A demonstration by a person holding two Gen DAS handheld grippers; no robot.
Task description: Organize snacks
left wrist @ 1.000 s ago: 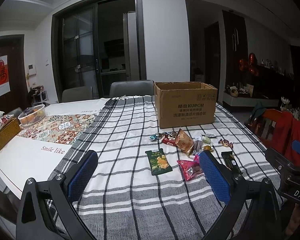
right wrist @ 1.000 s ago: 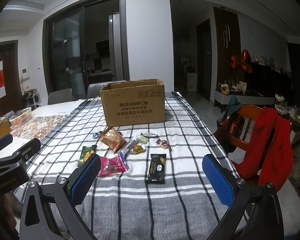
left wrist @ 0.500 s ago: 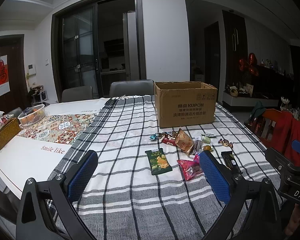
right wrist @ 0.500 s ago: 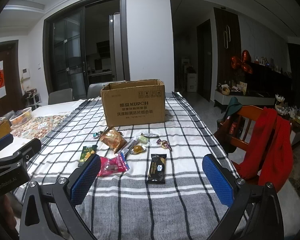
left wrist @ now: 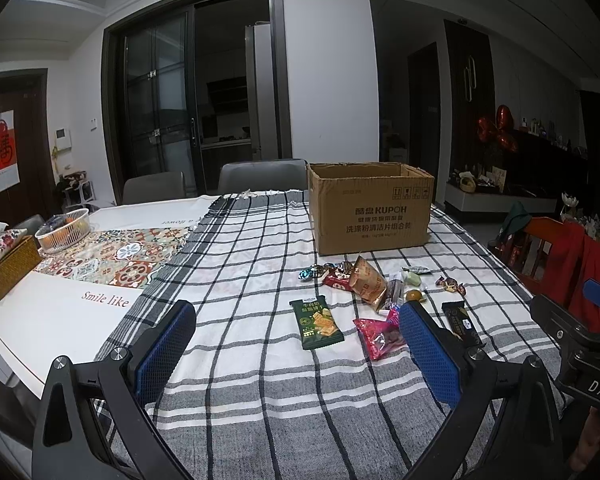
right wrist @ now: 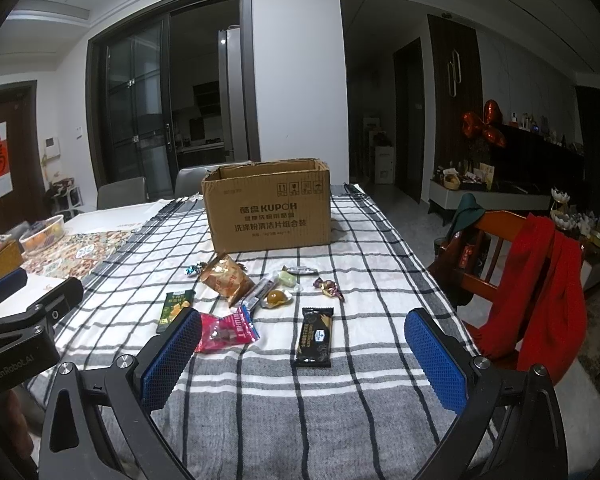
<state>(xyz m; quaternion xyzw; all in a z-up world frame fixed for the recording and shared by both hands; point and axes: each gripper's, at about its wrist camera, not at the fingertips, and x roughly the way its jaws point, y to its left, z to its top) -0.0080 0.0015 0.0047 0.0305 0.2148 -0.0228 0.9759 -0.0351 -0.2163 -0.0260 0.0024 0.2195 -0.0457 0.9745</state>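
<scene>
Several snacks lie on the checked tablecloth in front of an open cardboard box (left wrist: 370, 208) (right wrist: 269, 209). There is a green cracker packet (left wrist: 317, 324) (right wrist: 175, 309), a pink packet (left wrist: 378, 335) (right wrist: 226, 330), a black bar (right wrist: 315, 336) (left wrist: 460, 322), an orange-brown bag (left wrist: 367, 283) (right wrist: 225, 278) and small wrapped candies (right wrist: 327, 287). My left gripper (left wrist: 296, 350) is open and empty, above the cloth short of the green packet. My right gripper (right wrist: 303, 356) is open and empty, just short of the black bar.
A white basket (left wrist: 63, 230) and a woven tissue box (left wrist: 4, 266) stand at the far left on the patterned runner. A wooden chair with a red garment (right wrist: 540, 280) stands at the table's right edge. Grey chairs (left wrist: 260, 174) stand behind the table.
</scene>
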